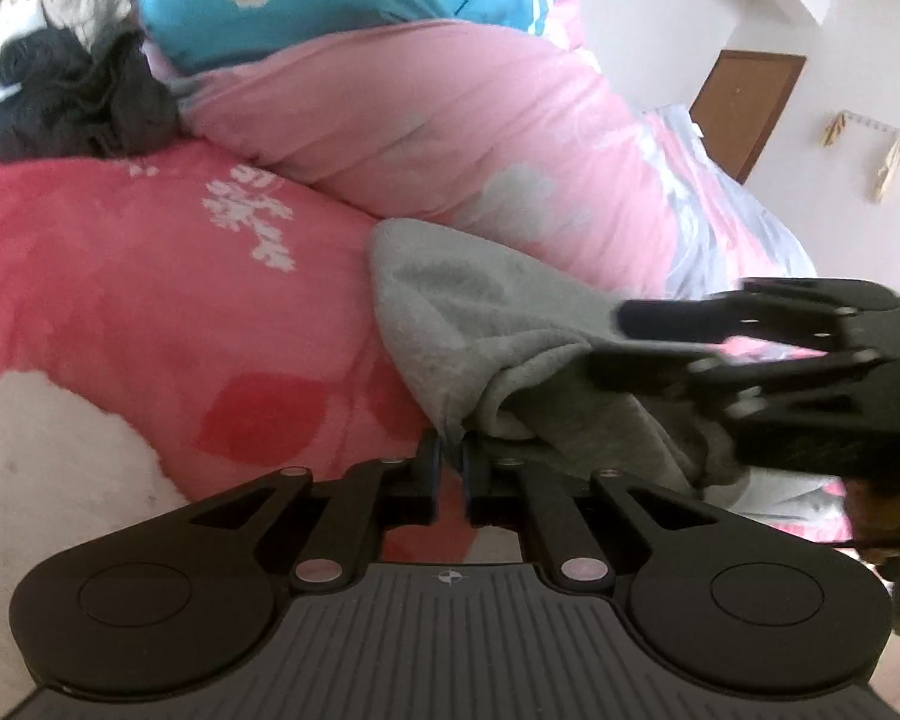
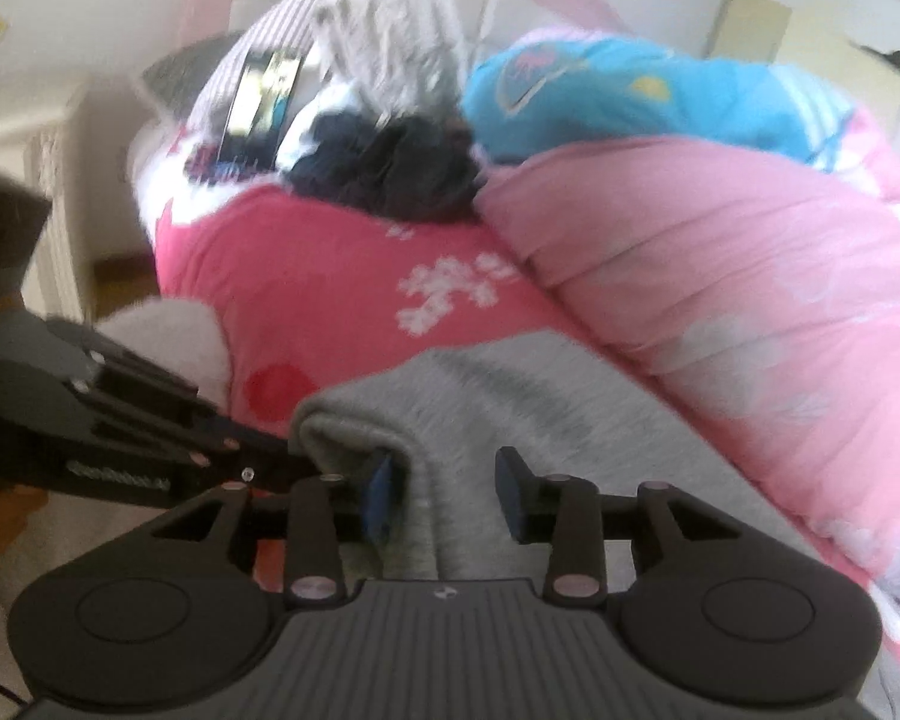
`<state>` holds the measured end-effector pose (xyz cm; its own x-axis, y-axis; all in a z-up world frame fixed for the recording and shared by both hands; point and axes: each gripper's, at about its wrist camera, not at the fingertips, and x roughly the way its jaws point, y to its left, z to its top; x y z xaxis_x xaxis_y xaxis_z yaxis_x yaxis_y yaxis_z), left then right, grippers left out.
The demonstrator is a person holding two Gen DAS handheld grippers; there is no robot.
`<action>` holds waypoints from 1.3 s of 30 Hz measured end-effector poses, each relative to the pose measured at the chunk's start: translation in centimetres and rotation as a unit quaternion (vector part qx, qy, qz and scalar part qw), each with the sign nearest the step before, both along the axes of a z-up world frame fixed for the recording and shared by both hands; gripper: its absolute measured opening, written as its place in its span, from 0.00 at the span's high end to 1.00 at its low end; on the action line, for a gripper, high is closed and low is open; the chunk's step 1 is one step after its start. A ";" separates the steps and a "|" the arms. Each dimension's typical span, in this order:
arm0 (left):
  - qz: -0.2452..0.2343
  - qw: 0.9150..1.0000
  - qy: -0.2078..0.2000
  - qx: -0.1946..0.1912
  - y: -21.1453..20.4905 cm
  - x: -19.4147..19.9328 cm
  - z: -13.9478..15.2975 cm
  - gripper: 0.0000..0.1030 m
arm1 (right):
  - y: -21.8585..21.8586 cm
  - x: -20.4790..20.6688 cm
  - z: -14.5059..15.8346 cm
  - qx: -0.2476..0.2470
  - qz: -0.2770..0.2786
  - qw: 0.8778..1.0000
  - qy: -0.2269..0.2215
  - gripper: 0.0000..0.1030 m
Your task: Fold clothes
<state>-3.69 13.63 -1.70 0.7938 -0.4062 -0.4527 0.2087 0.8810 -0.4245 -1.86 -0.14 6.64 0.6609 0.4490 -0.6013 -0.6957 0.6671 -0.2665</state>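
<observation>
Fabric of the grey garment [image 2: 510, 396] runs forward from us across the bed [image 2: 306, 300], our left gripper [image 1: 450, 456] pinching its near-left fold while our right gripper [image 2: 450, 480] straddles it, spread.

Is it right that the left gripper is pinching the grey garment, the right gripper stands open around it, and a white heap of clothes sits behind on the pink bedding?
Not quite: the heap of clothes is dark, nearly black, as the right wrist view shows. The rest holds: left gripper pinches the grey garment, right gripper stands open around it, on the pink bedding.
</observation>
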 end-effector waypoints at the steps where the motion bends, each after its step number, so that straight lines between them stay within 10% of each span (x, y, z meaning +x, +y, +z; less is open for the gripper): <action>1: 0.000 1.000 -0.001 0.006 0.0 -0.1 0.1 0.94 | -0.5 -0.4 0.5 0.016 -0.006 1.000 0.001 0.61; 9: 0.008 0.998 -0.023 0.063 1.6 -1.8 1.4 0.94 | -2.3 -3.0 -1.5 0.132 -0.018 0.988 0.074 0.63; 14: -0.010 0.999 -0.036 0.028 2.0 -1.1 2.0 0.93 | -0.7 -2.9 -3.4 0.155 -0.025 0.987 0.047 0.64; 24: -0.026 0.999 -0.024 -0.007 2.6 -0.3 1.3 0.93 | 1.0 -1.2 -5.2 0.187 -0.097 0.977 0.034 0.98; 35: -0.033 0.999 -0.026 -0.020 3.4 0.1 0.2 0.92 | 1.2 -2.2 -5.4 0.184 -0.067 0.979 0.052 0.93; 39: -0.032 0.999 -0.026 -0.020 4.2 0.0 0.2 0.92 | 1.7 -2.9 -5.5 0.171 -0.054 0.983 0.033 0.73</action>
<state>-3.70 17.84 -1.47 0.7870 -0.4747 -0.3940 0.2874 0.8472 -0.4468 -4.77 1.60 1.12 0.6809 0.5615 -0.4702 -0.6237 0.7811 0.0296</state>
